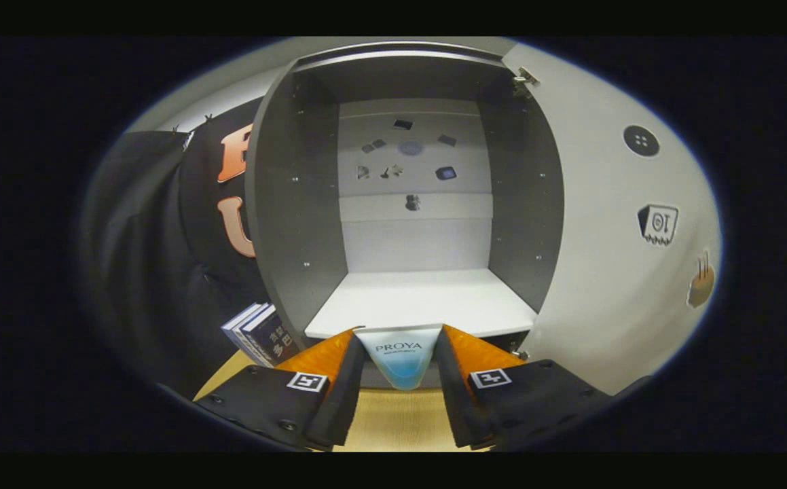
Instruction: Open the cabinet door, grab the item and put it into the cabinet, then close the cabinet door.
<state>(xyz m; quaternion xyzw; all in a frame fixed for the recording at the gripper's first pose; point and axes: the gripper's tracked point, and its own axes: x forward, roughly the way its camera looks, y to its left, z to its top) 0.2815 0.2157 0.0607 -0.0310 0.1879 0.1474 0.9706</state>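
My gripper (398, 343) is shut on a small white-and-blue box (398, 360), held between both fingers with its top edge level with the fingertips. Straight ahead stands the cabinet (298, 204) with dark side walls and its door (610, 224) swung open to the right. The white shelf floor (420, 299) inside lies just beyond the box, bare. On the pale back panel (413, 231) are several small dark stickers. The box sits right before the shelf's front lip.
Two dark-covered books (261, 333) lean against the cabinet's left outer side on the tan wooden tabletop (393, 421). Black cloth hangs to the left. The open door carries a few stickers and a round dark fitting (641, 140).
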